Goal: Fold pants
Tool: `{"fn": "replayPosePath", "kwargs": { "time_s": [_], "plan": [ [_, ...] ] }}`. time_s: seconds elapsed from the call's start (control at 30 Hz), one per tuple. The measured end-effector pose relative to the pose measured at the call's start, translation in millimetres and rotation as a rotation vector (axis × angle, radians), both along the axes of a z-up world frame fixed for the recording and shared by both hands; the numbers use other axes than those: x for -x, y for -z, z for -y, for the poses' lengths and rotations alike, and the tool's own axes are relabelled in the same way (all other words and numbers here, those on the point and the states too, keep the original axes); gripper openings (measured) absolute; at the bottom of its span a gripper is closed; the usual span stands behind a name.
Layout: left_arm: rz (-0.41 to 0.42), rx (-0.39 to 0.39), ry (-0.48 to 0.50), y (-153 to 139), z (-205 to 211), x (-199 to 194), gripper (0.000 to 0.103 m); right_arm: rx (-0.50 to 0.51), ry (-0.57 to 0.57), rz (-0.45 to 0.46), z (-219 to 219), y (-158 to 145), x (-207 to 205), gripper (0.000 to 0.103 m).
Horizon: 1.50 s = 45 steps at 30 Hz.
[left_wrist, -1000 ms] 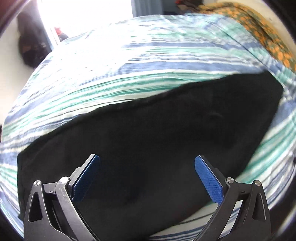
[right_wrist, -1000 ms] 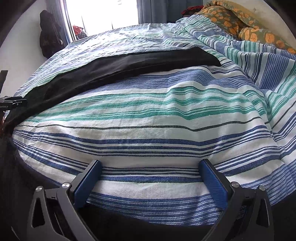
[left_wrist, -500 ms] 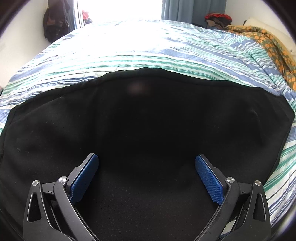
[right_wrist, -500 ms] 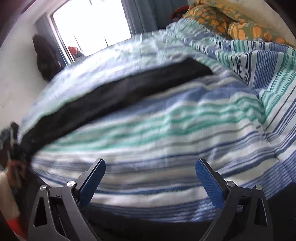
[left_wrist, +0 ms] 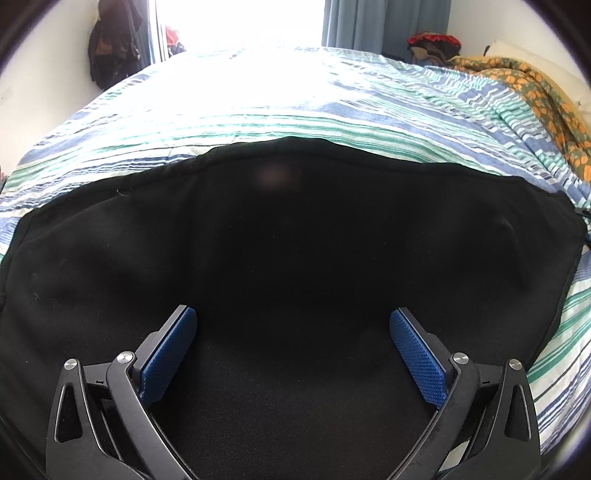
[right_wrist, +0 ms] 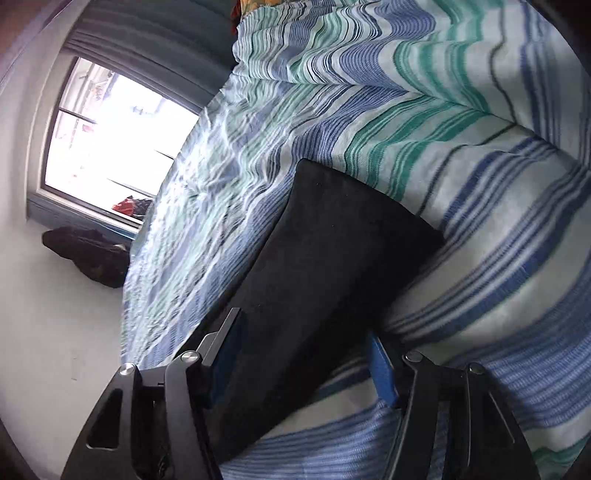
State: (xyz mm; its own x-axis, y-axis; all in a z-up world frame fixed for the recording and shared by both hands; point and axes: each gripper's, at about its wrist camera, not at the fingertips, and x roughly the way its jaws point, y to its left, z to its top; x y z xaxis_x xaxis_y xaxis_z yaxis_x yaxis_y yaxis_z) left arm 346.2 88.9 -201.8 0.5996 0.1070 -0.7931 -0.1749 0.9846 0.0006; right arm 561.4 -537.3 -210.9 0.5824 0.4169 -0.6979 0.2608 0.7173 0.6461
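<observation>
One pair of black pants [left_wrist: 295, 258] spread flat on the striped bedspread [left_wrist: 314, 110]; soft, limp and light by the look of it, likely to sag and slide on itself, so best pinched at a hemmed edge or corner. Left gripper [left_wrist: 293, 347] wide open above the dark cloth, holding nothing. Right gripper [right_wrist: 306, 365] closing with a narrow pant end between its jaws, pads not clearly pressing yet.

I see a striped bedspread [left_wrist: 332, 110] in blue, green and white covering the bed, an orange-patterned blanket [left_wrist: 535, 92] at its far right, a bright window [right_wrist: 110, 147], grey-blue curtains [left_wrist: 384, 26], and dark clothes [left_wrist: 114, 40] hanging against the wall.
</observation>
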Motion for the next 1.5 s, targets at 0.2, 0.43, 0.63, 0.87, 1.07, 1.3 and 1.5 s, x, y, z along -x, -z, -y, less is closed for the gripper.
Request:
{"fn": "replayPosePath", "kwargs": {
  "time_s": [0.2, 0.43, 0.63, 0.87, 1.07, 1.3, 1.5],
  "plan": [
    [-0.001, -0.001, -0.001, -1, 0, 1, 0.102, 0.184, -0.175, 0.299, -62, -70, 23, 0.008],
    [-0.011, -0.014, -0.003, -1, 2, 0, 0.102, 0.298, -0.621, 0.609, -127, -134, 202, 0.008],
    [-0.029, -0.035, -0.006, -1, 4, -2, 0.103, 0.471, -0.317, 0.218, -49, -56, 303, 0.083],
    [-0.129, -0.036, -0.057, -11, 8, -5, 0.102, 0.394, 0.196, 0.208, 41, -82, 359, 0.082],
    [-0.116, 0.091, 0.005, -53, 25, 49, 0.102, 0.449, -0.037, 0.304, -54, -122, 368, 0.083],
    [-0.027, 0.093, 0.152, -84, 56, 162, 0.102, 0.493, -0.5, 0.301, -246, -85, 381, 0.087],
    [-0.122, 0.114, 0.163, -50, 48, 191, 0.102, 0.715, -0.669, 0.269, -320, -34, 401, 0.087]
  ]
}}
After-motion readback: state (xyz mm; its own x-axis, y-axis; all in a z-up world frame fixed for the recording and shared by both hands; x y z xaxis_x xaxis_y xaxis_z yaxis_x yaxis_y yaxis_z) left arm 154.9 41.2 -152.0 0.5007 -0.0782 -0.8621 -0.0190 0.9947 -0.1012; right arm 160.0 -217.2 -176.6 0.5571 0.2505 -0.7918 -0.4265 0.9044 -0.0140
